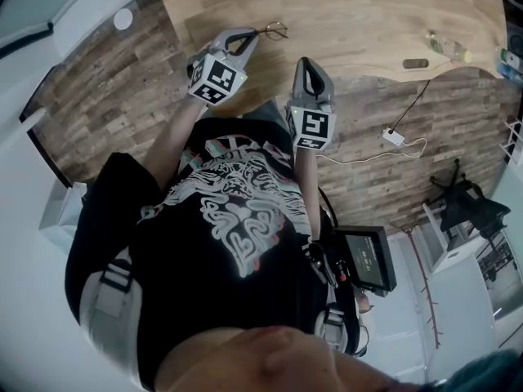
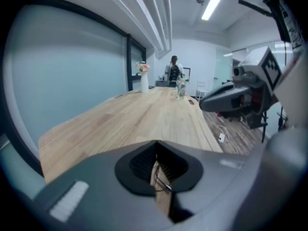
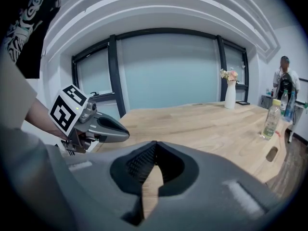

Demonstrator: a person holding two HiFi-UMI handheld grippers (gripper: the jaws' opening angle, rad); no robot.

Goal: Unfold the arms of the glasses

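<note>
Well, in the head view the glasses [image 1: 274,31] sit near the desk [image 1: 368,15] edge, frame running rightward from the tip of the left gripper [image 1: 248,37]; the right gripper [image 1: 307,64] hangs just beside, nearer the person. The left gripper view shows its jaws pressed together on a thin wire of the glasses. The right gripper view shows that gripper closed on nothing, its partner off to the left; a bottle [image 3: 271,119] and vase [image 3: 230,94] stand well apart, blocking nothing
</note>
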